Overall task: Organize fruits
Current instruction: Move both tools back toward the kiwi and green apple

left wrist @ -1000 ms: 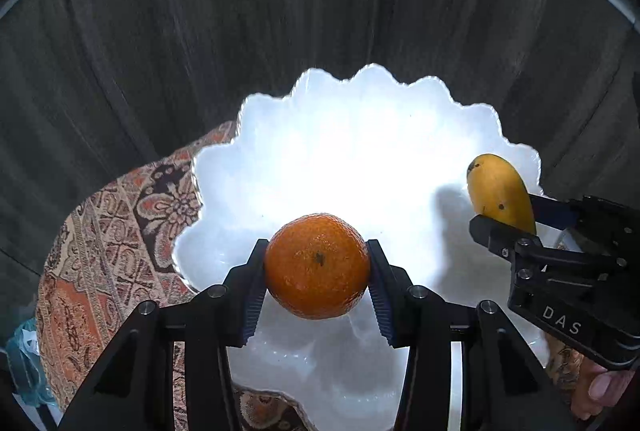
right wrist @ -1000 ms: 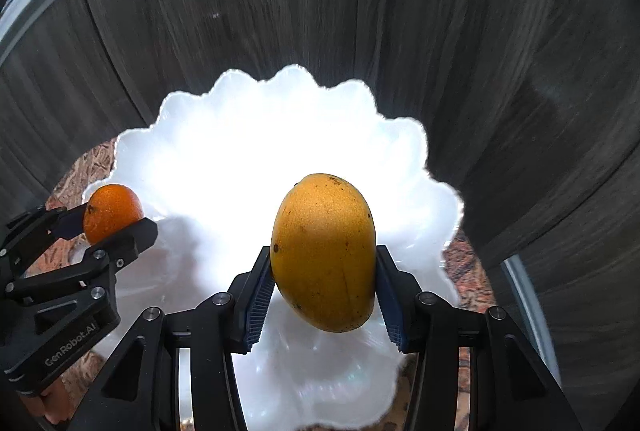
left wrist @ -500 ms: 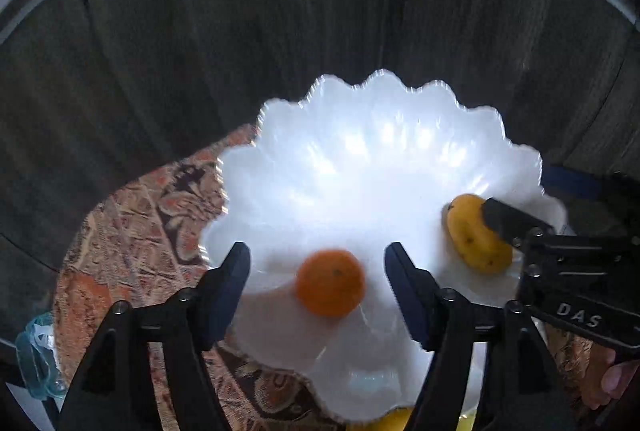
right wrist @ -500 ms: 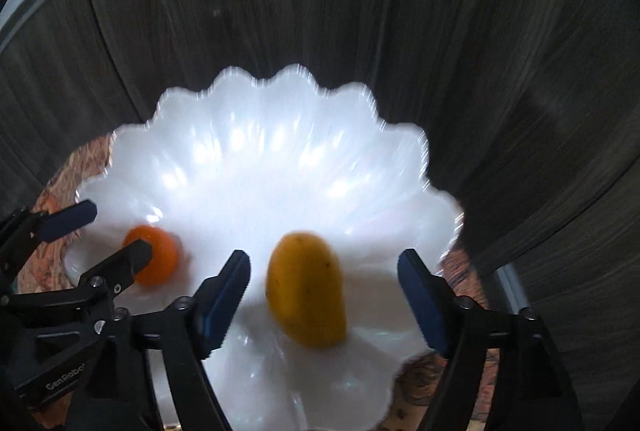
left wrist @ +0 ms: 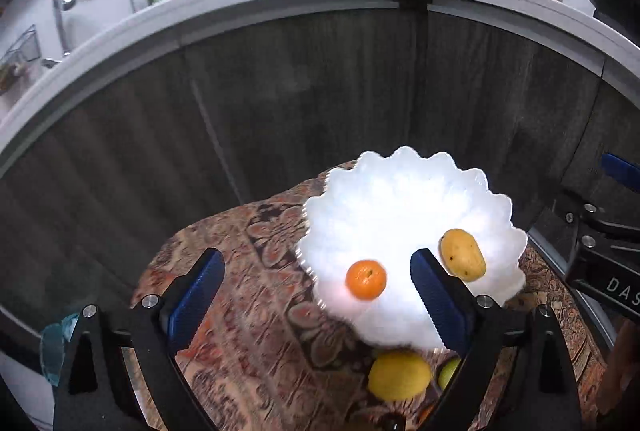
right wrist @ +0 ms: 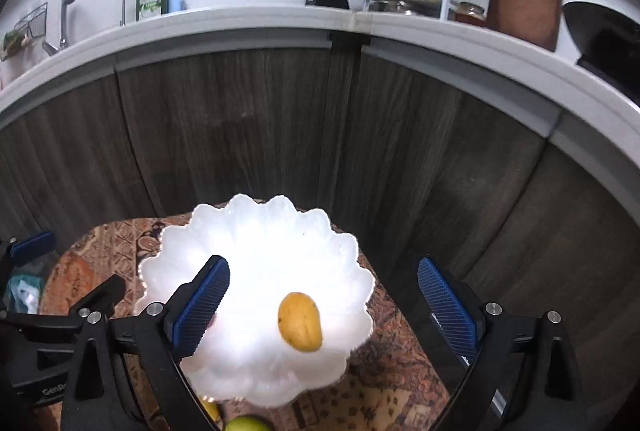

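Blue-padded left hand-held gripper point(left wrist: 316, 291) opening, empty

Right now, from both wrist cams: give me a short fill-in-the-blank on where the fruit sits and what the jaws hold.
1. The orange lies in the white scalloped ____.
2. In the bowl, the fruit beside the orange is a ____.
3. The left gripper holds ____; its jaws are opening.
4. The lemon lies ____ the bowl, on the patterned cloth.

Missing words: bowl; mango; nothing; outside
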Available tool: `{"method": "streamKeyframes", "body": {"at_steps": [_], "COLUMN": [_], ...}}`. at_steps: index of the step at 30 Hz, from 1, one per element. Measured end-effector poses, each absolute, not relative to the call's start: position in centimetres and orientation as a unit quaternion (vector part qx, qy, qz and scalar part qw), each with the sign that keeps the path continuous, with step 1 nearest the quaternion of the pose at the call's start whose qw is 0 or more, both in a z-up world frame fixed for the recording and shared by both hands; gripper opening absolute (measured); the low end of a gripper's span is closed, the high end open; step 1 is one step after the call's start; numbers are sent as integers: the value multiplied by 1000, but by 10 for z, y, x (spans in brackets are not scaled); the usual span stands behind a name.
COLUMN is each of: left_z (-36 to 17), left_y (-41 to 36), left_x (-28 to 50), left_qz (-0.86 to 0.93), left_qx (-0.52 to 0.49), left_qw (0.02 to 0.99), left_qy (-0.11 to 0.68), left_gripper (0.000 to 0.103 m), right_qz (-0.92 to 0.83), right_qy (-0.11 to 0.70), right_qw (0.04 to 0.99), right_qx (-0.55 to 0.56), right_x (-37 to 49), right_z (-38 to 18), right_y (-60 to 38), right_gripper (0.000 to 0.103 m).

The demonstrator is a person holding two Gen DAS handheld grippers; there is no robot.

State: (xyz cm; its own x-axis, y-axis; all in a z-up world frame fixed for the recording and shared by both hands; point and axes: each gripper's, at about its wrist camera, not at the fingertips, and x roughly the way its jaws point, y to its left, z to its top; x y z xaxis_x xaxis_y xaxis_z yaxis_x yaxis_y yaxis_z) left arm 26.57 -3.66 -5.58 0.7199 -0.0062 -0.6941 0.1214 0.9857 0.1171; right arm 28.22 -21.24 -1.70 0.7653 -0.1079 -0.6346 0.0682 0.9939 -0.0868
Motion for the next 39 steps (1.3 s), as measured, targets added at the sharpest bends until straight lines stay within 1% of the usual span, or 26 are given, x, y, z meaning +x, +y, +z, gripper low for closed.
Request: {"method": "streamKeyframes", "body": {"at_steps": [6, 13, 24, 31, 39], "left_z": [-46, -55, -98, -131, -161], "left_y": [-25, -20, -12, -10, -10], "left_x": [230, 197, 174, 168, 166], "left_qz": [-22, -19, -20, -19, -24], "left_qx": [74, 70, 63, 60, 48], "left_qw": [927, 925, 913, 903, 894], "left_qy": [367, 372, 403, 424, 444], "left_gripper": [95, 95, 95, 95, 95], "right_qz": [-42, -40, -40, -43, -45], "right_qy": [346, 356, 386, 415, 430], "right_qw": [937, 934, 921, 909, 901], "right_qx": [-19, -14, -21, -25, -35], "right_x": [253, 217, 190, 186, 185], "right_z": [-10, -18, -56, -91, -113], "right_y": [-208, -205, -195, -192, -189], "right_gripper": [97, 97, 97, 97, 97]}}
